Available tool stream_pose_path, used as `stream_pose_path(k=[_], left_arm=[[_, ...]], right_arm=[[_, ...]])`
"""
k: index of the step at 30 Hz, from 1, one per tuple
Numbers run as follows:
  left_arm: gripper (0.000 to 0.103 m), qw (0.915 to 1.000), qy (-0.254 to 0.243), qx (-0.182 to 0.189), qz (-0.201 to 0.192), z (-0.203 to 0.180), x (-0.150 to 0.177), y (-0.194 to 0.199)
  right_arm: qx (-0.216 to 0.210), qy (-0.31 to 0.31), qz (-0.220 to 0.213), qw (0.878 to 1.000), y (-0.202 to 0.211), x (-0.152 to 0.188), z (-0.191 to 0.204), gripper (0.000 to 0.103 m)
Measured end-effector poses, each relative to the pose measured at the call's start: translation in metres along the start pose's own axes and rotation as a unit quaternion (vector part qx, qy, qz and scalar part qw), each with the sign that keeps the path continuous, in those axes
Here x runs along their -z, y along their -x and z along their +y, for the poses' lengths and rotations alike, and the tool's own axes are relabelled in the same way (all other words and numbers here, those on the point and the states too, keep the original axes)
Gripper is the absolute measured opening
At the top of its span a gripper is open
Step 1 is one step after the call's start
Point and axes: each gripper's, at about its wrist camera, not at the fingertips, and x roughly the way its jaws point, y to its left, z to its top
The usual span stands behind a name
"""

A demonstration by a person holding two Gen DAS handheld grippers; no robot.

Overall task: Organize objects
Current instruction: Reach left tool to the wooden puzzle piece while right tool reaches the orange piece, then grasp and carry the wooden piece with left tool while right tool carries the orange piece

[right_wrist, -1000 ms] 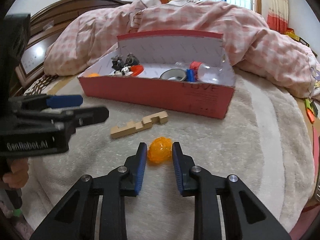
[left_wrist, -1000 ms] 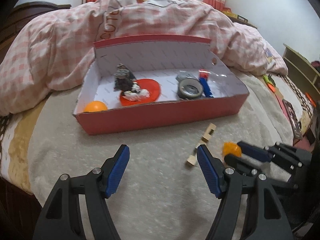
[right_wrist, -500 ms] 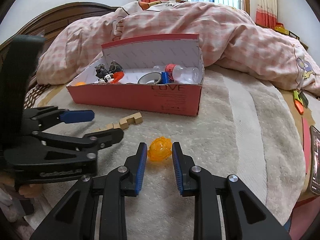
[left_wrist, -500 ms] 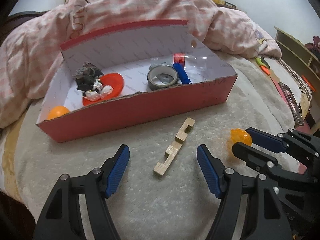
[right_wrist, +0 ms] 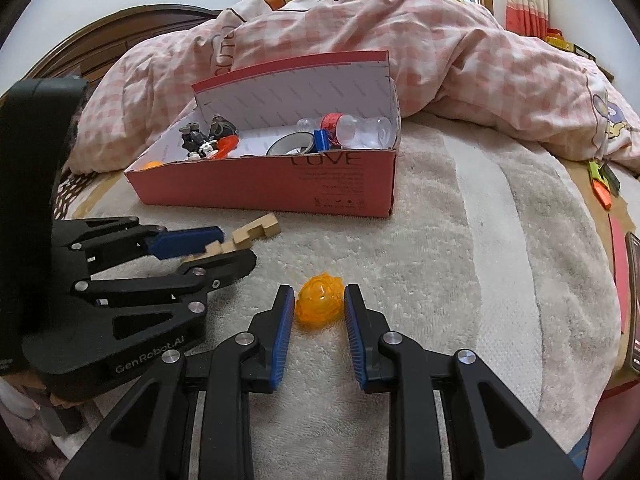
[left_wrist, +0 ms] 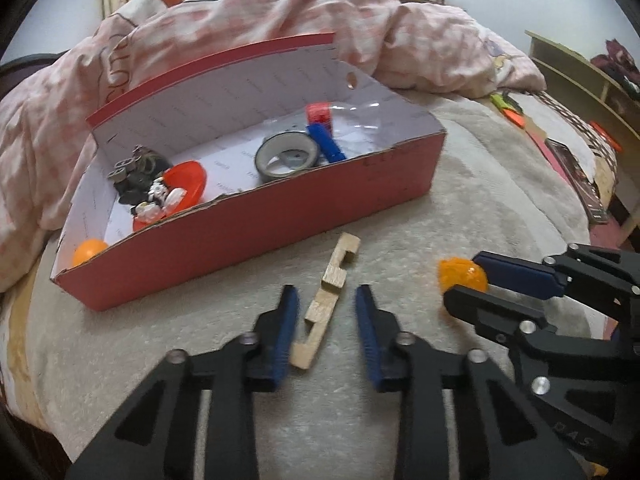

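A notched wooden piece lies on the cream blanket in front of the red box. My left gripper straddles it, and its jaws are closing; a gap still shows at the right pad. To its right, my right gripper is shut on a small orange ribbed ball that rests on the blanket. The right wrist view shows the left gripper around the wooden piece. Seen from the left wrist, the orange ball sits between the right gripper's fingers.
The open red box holds a tape roll, a blue piece, a clear bottle, a red dish, dark toy parts and an orange ball. A pink checked quilt is heaped behind it. A shelf stands at the right.
My left gripper has come forward over the wooden piece, and its jaws have narrowed around it. The right gripper has stayed on the orange ball.
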Motion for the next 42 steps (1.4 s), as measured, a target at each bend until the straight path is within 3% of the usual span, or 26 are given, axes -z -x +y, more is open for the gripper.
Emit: stream_pose_path(k=[2,4,15,30,42], left_arm=[[0.011,1.0,-0.002,0.008,-0.002,-0.001,0.0,0.001],[0.01,0.9999,0.0,0.012,-0.003,0.0,0.0,0.001],[0.01,0.9987,0.032,0.034,-0.019,0.016,0.008,0.023],[0.01,0.9941,0.09,0.025,-0.056,0.058,0.014,0.056],[0.01,0.9909,0.104,0.024,-0.083,0.071,0.002,0.072]], right_arm=[[0.0,0.001,0.0,1.0,0.0,0.0,0.0,0.027],[0.0,0.001,0.001,1.0,0.0,-0.001,0.0,0.027],[-0.008,0.009,-0.001,1.0,0.01,-0.01,0.01,0.027],[-0.02,0.03,-0.014,0.999,0.017,-0.021,0.033,0.027],[-0.036,0.034,-0.043,0.998,0.025,-0.04,0.042,0.027]])
